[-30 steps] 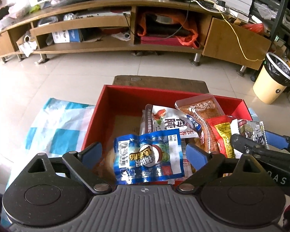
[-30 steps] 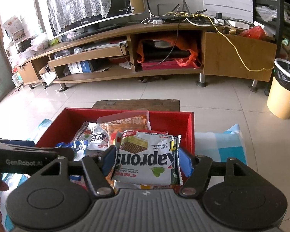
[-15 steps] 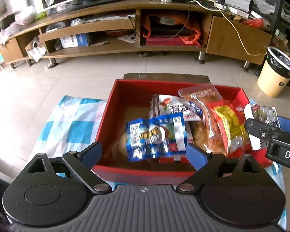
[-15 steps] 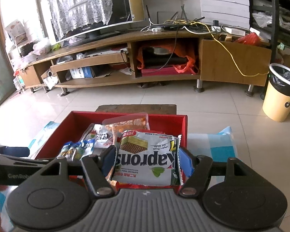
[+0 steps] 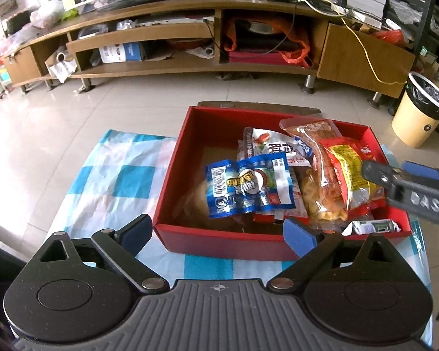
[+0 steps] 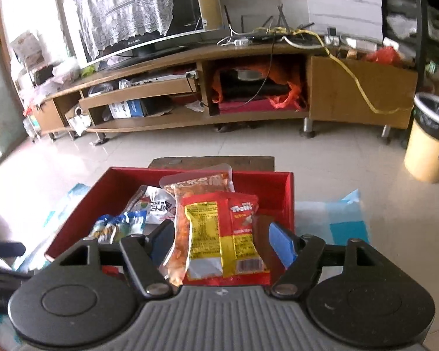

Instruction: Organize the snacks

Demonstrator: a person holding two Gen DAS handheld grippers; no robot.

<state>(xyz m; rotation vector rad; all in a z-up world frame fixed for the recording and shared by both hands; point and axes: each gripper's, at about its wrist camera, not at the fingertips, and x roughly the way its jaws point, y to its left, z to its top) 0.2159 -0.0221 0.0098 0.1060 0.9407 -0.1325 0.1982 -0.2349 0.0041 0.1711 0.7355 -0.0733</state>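
A red box sits on a blue-and-white checked cloth on a tiled floor, in front of a long wooden TV stand. The snacks lie heaped in the middle and right of the box, while its left part shows bare bottom. On top, near the front, a blue packet lies flat with its long axis running left to right across the box, its printed face up. Behind it a white packet with dark lettering leans toward the far wall. To the right, a clear bag of orange snacks runs lengthwise from the front of the box to its far wall, top end pointing away. A red and yellow packet rests over it along the same front-to-back line, its barcode end nearest the right wrist camera. A small white packet lies in the front right corner, long side along the front wall. The left gripper hangs above the near wall with its jaws wide apart and nothing between them. The right gripper has just been widening its jaws; the red and yellow packet shows between its blue pads, with a gap visible at the right pad. A cream bin stands at far right.
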